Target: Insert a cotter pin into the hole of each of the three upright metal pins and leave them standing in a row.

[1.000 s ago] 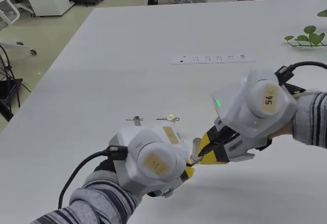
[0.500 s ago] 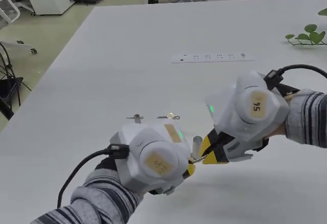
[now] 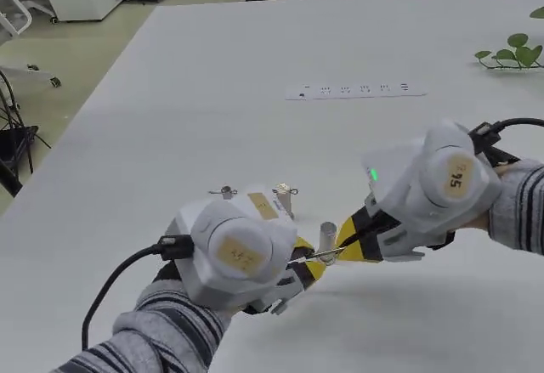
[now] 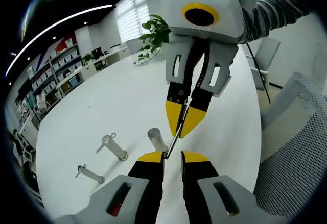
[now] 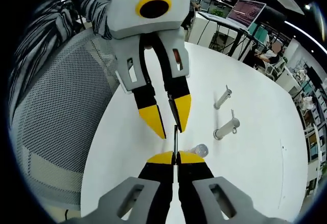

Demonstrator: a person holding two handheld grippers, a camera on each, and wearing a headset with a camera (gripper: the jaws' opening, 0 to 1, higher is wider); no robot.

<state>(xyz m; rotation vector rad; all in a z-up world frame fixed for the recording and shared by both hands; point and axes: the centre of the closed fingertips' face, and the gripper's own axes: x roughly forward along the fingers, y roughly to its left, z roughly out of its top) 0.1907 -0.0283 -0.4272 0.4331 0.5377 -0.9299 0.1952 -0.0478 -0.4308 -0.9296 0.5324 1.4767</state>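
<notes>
In the head view your left gripper (image 3: 308, 262) and right gripper (image 3: 342, 250) meet tip to tip over the near part of the table (image 3: 212, 93). The near pin (image 3: 327, 234) stands upright just behind the tips. Your right gripper is clamped on the cotter pin (image 3: 316, 257), which pokes left toward the left gripper and crosses in front of the near pin's lower part. From here you cannot tell whether it sits in the hole. Farther off and to the left stand the left pin (image 3: 227, 192) and the middle pin (image 3: 285, 194), each with its own cotter pin across the top. A power strip (image 3: 355, 92) lies far across the table and a plant (image 3: 510, 54) sits at far right. In the left gripper view your left gripper (image 4: 173, 157) has its jaws apart and holds nothing. The cotter pin (image 4: 172, 142) slants down from the closed tips of the right gripper (image 4: 182, 131), and its free end reaches the inner edge of one of your jaws. The near pin (image 4: 156, 136) stands just beside the wire, with the middle pin (image 4: 115, 147) and left pin (image 4: 91, 173) beyond it. In the right gripper view your right gripper (image 5: 175, 157) pinches the cotter pin (image 5: 175, 142), which points straight ahead into the gap between the spread jaws of the left gripper (image 5: 171, 131). The near pin (image 5: 198, 150) is just to the right of your tips.
</notes>
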